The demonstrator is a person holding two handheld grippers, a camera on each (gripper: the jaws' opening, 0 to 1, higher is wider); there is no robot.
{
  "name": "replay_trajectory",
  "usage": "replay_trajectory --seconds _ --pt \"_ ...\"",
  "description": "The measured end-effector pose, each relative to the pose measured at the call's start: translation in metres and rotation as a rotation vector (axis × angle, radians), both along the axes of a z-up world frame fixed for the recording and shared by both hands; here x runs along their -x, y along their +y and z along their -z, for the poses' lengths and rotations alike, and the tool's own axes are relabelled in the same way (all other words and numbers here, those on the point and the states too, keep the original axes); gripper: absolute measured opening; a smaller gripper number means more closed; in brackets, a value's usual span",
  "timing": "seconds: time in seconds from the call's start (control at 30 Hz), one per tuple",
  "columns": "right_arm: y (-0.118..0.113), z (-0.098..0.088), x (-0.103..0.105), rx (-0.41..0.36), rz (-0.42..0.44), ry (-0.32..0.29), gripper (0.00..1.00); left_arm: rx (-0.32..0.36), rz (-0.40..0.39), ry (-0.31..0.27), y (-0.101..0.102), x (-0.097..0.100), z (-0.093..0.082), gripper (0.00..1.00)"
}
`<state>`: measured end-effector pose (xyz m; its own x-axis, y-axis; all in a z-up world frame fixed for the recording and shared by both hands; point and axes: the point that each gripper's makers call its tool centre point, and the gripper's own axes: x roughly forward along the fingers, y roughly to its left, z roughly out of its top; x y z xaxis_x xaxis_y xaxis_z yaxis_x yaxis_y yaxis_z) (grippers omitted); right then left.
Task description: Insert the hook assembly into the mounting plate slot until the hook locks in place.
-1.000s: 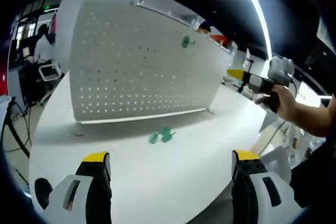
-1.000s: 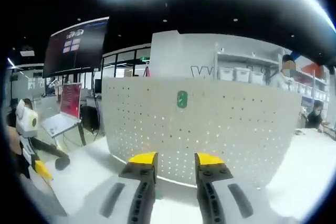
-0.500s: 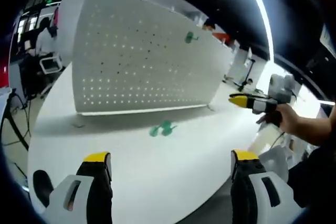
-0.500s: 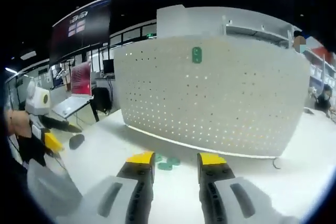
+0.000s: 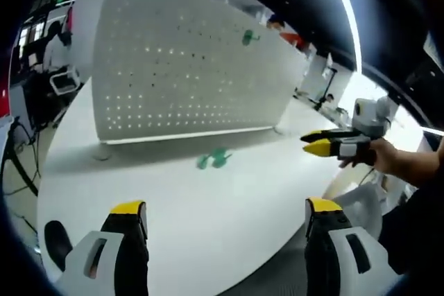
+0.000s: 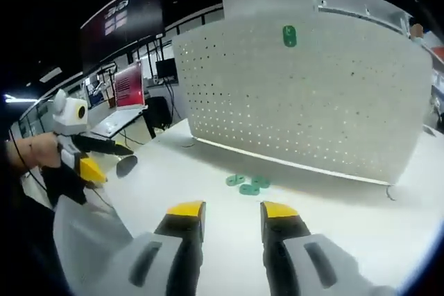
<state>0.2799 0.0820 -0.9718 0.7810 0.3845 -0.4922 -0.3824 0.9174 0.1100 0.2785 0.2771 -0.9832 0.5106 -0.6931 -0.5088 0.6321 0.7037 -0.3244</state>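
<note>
The green hook pieces (image 6: 247,184) lie loose on the white tabletop (image 6: 333,199), just in front of the foot of the upright perforated mounting plate (image 6: 312,95), and straight ahead of the right tongs (image 6: 230,210), a little beyond their yellow tips. Those jaws stand slightly apart with nothing between them. The left tongs (image 5: 225,207) are spread wide and empty, and the same green pieces (image 5: 213,159) sit farther off, ahead and between the jaws, so the right hand looks the nearer for the pick-up. One green hook (image 6: 289,35) already hangs high on the plate. The left gripper view catches the right tongs from the side, over the tabletop's right edge; the right gripper view shows the left tongs at far left.
</note>
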Motion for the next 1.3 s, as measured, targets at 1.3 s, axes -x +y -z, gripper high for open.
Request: replay_trajectory --seconds 1.3 --pt "0.055 0.087 -0.105 -0.154 -0.027 0.219 0.23 -0.012 -0.027 0.089 0.006 -0.011 0.029 0.95"
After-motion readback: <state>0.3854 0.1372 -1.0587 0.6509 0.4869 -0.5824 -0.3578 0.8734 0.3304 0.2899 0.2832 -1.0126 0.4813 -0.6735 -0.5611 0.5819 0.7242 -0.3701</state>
